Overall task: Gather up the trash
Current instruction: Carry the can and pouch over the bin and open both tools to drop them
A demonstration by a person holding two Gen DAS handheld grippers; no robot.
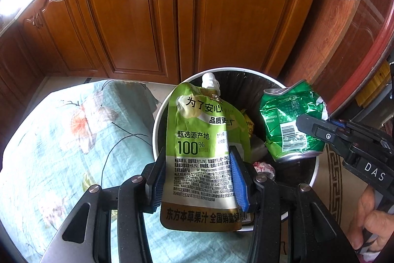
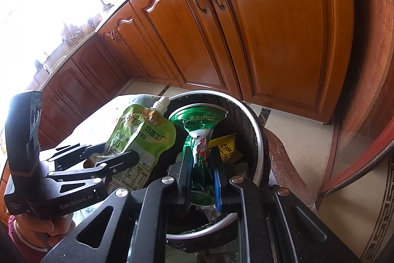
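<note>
My left gripper point(image 1: 197, 162) is shut on a green juice pouch point(image 1: 202, 130) with a white spout, held upright over the round white-rimmed trash bin point(image 1: 160, 115). My right gripper point(image 2: 202, 159) is shut on a crushed green can point(image 2: 197, 125), held over the same bin point(image 2: 256, 139). In the left wrist view the can point(image 1: 290, 120) hangs right of the pouch, with the right gripper point(image 1: 310, 126) clamped on it. In the right wrist view the pouch point(image 2: 142, 137) and left gripper point(image 2: 118, 155) show at the left. Yellow wrapper trash point(image 2: 224, 144) lies inside the bin.
Wooden cabinet doors point(image 1: 147, 24) stand behind the bin. A table with a floral cloth point(image 1: 61, 139) lies left of the bin. A glass-topped round table edge point(image 2: 357, 152) curves at the right. Tiled floor point(image 2: 295, 120) shows beyond the bin.
</note>
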